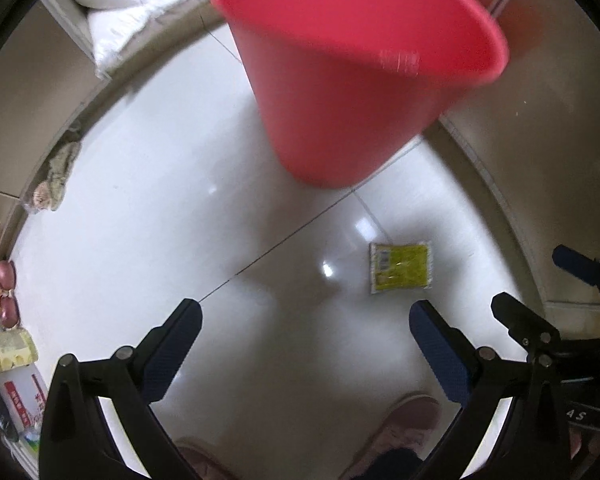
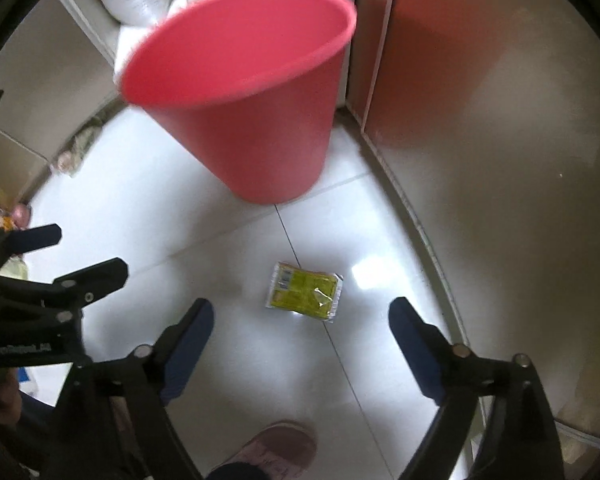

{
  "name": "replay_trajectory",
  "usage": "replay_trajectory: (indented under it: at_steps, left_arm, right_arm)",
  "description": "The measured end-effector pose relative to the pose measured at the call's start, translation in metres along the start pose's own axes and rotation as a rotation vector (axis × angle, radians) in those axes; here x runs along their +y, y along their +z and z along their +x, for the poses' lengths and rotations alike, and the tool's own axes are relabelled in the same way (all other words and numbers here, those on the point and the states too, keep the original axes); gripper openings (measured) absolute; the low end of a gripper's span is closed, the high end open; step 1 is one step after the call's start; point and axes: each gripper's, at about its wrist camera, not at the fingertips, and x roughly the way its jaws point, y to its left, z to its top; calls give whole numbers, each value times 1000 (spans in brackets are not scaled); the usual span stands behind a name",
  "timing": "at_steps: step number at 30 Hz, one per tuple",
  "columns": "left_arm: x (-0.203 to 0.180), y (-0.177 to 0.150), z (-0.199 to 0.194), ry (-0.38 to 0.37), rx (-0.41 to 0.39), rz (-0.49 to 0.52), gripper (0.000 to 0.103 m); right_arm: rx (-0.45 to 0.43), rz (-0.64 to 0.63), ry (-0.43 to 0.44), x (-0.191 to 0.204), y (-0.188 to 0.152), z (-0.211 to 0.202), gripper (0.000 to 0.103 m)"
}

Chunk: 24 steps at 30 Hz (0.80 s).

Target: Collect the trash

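wrapper [image 2: 303,291], yellow-green and flat, lies on my white floor tile [image 2: 236,360] just in front of the right gripper [image 2: 300,322], whose jaws are spread wide with nothing between them. i see the left gripper [image 1: 305,322] spread wide too, empty, the wrapper ahead and to its right. red bin [image 2: 256,112] stands upright beyond the wrapper, apart from it. a pink slipper [image 2: 278,450] shows at the bottom edge.

Red bin [image 2: 236,92], yellow-green packet [image 2: 304,291], glossy white floor tiles [image 2: 140,208]
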Motion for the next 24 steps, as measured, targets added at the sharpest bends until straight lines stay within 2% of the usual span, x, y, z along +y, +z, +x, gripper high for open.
replay_trajectory:
  at_steps: [6, 11, 15, 21, 24]
  left_arm:
    - [7, -18, 88, -28, 27, -30, 103]
    - [12, -29, 145, -44, 61, -26, 103]
    - [14, -31, 169, -86, 74, 5, 103]
    - [16, -24, 188, -60, 63, 96, 103]
    - [15, -22, 192, -93, 59, 141, 103]
  right_arm:
    - [79, -173, -23, 3, -22, 94, 92]
    - [100, -315, -51, 7, -24, 147, 92]
    - [87, -435, -54, 19, -25, 178, 92]
    - [80, -591, -50, 29, -24, 209, 92]
    - [109, -650, -27, 30, -22, 222, 92]
